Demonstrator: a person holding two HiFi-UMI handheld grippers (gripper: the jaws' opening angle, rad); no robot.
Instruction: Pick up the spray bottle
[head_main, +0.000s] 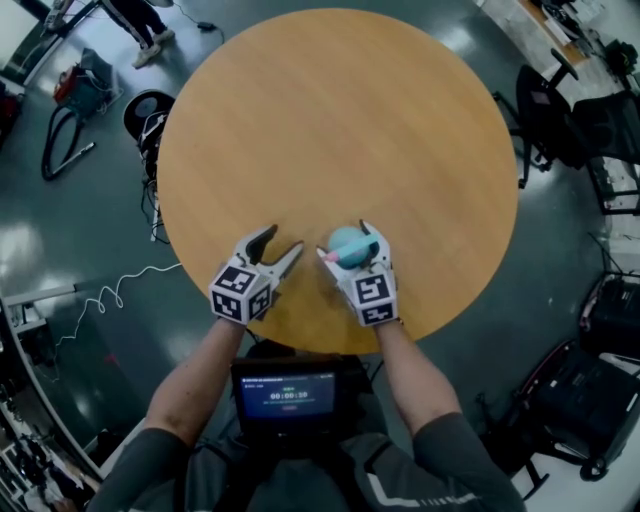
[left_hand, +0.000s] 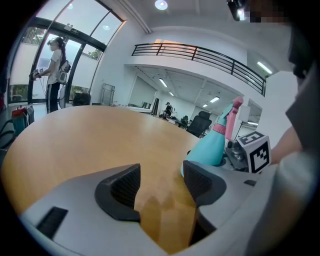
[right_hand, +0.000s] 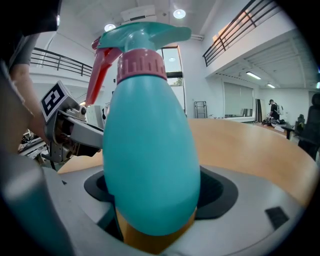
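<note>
- Table (head_main: 340, 120): round, light wood top with a plain, even grain, filling the centre and upper middle of the head view.
- Spray bottle (head_main: 348, 243): teal body, pink collar, red trigger. It is upright at the lower middle of the top, near the edge closest to the camera. Whether its base rests on the wood cannot be told.
- Floor (head_main: 90, 250): dark, glossy grey, surrounding the table on all sides.
- White cable (head_main: 110, 292): lies coiled on the floor at the left of the frame, running toward the table's edge.
- Black office chair (head_main: 545, 120): stands on the floor at the upper right, close to the table rim.
</note>
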